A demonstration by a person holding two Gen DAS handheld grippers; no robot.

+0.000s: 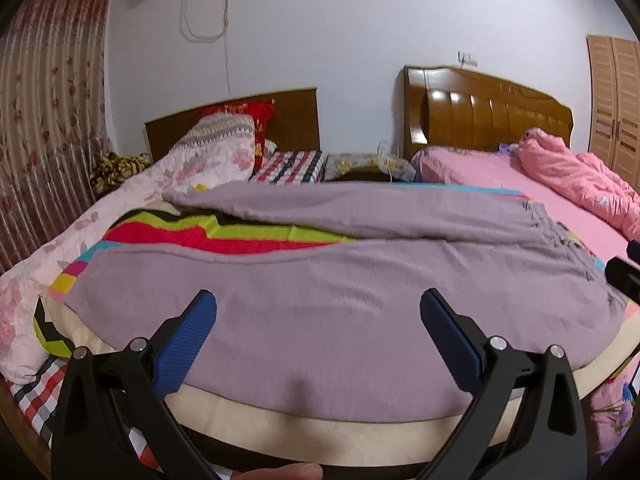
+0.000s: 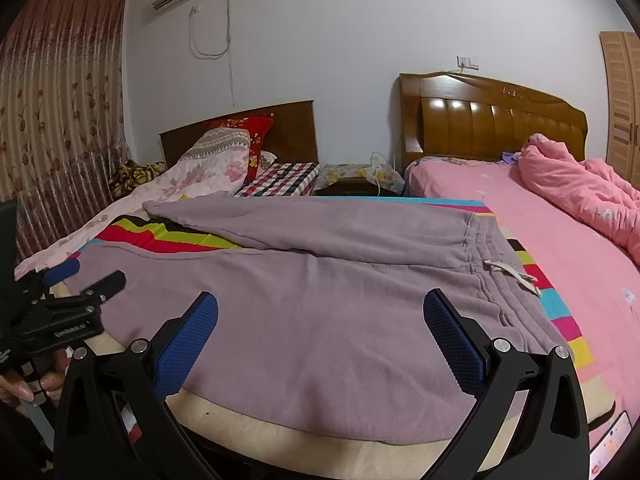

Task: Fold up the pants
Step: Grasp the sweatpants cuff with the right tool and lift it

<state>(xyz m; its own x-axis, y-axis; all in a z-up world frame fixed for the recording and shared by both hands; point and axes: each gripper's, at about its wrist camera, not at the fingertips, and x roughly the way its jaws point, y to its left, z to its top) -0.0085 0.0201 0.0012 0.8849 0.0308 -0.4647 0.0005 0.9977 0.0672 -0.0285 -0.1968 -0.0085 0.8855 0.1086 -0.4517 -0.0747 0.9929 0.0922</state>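
Observation:
Mauve sweatpants (image 1: 340, 280) lie spread flat on a striped blanket on the bed, both legs reaching left, waistband with a white drawstring (image 2: 508, 272) at the right. My left gripper (image 1: 318, 304) is open and empty, just above the near leg's front edge. My right gripper (image 2: 320, 304) is open and empty, above the seat area near the waistband. The left gripper also shows at the left edge of the right wrist view (image 2: 64, 280). The right gripper shows at the right edge of the left wrist view (image 1: 624, 276).
The striped blanket (image 1: 224, 232) covers a beige board (image 2: 248, 428) at the bed's front edge. A floral quilt (image 1: 40, 264) lies at the left. A pink bed (image 2: 560, 232) with a crumpled pink duvet stands at the right. Wooden headboards and a nightstand (image 2: 352, 184) are behind.

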